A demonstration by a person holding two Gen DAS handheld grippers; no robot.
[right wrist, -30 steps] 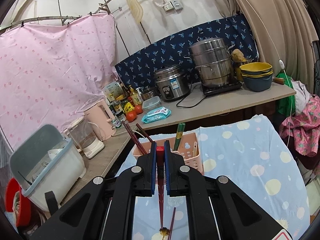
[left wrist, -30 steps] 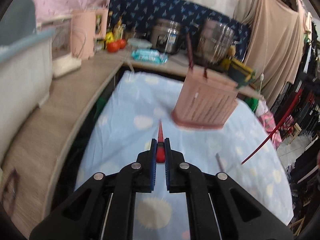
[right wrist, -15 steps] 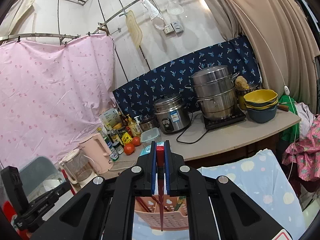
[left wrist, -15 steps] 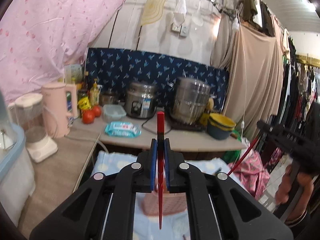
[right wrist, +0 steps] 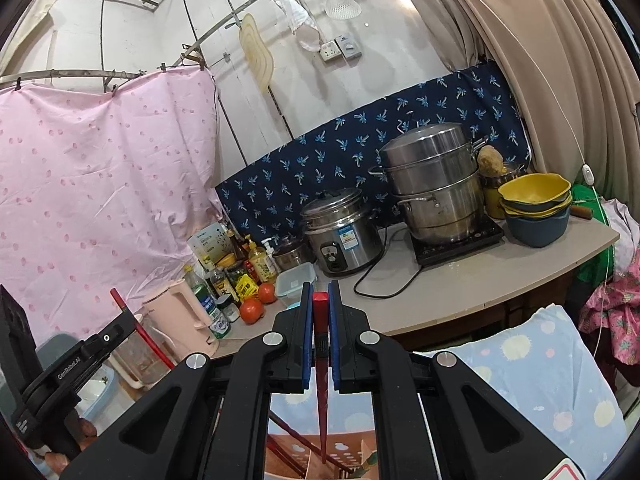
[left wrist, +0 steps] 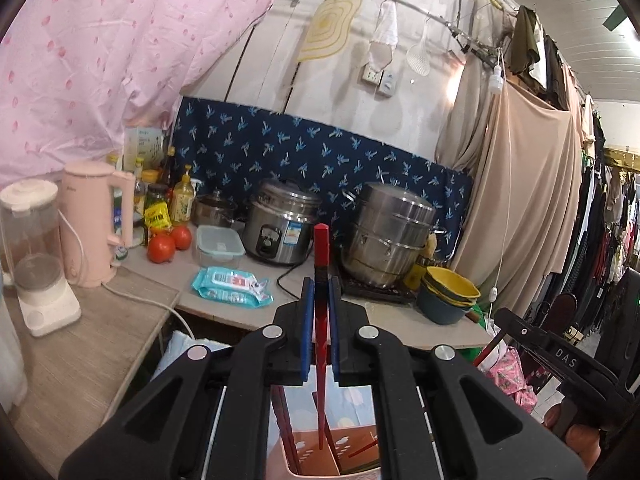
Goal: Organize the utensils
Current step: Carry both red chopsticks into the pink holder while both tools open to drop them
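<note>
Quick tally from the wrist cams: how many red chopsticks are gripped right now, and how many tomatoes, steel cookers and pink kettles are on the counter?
Red chopsticks gripped: 2, one in the left gripper at, one in the right gripper at
Tomatoes: 2
Steel cookers: 2, rice cooker and steamer pot
Pink kettle: 1
Total: 7

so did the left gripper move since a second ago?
Yes. The left gripper, shut on a red chopstick, has risen: it looked down on the pink utensil basket before; now its tips sit against the counter.
</note>
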